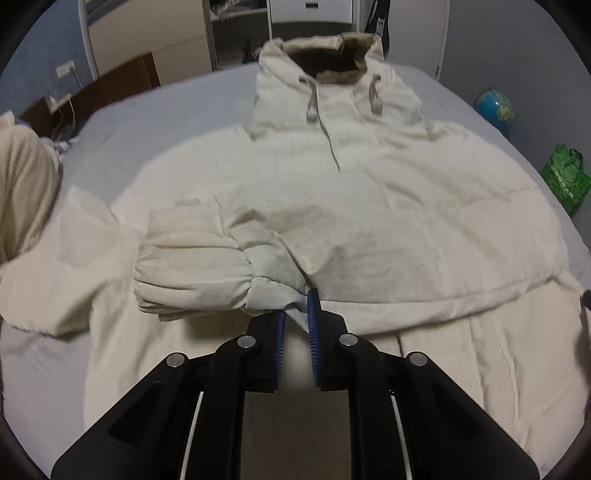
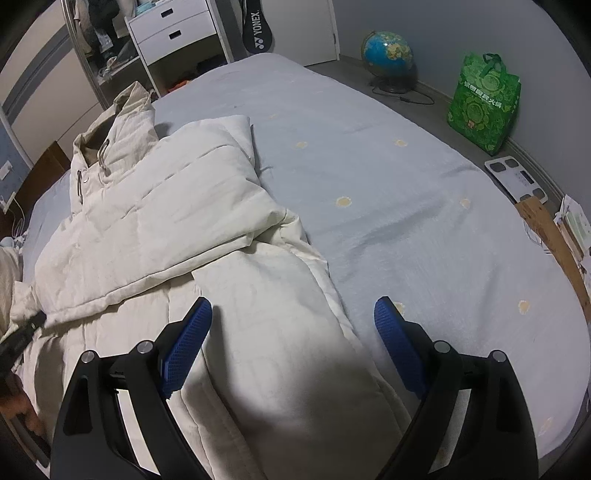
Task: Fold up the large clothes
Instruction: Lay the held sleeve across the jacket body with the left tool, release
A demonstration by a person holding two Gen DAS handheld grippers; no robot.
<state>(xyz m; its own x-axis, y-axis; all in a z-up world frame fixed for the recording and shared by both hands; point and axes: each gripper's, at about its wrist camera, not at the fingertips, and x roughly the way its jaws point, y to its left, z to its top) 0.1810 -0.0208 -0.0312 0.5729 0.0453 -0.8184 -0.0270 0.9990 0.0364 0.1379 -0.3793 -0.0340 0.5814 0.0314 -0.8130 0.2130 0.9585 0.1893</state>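
Observation:
A cream padded hooded jacket [image 1: 369,206] lies face up on the bed, with its hood [image 1: 325,55] at the far end. One sleeve [image 1: 192,266] is folded across its front, and its cuff end meets my left gripper [image 1: 297,304]. The jaws stand nearly together and pinch a bit of that pale fabric at their tips. In the right wrist view the jacket [image 2: 147,229] fills the left half. My right gripper [image 2: 293,306] hangs wide open above the jacket's lower right edge, with nothing between its fingers.
The bed's grey-blue sheet [image 2: 406,206] stretches bare to the right of the jacket. On the floor beyond stand a globe [image 2: 388,55], a green bag [image 2: 484,103] and a white scale [image 2: 517,177]. White drawers [image 2: 173,29] stand behind the bed. Cream ribbed fabric [image 1: 22,177] lies at the left edge.

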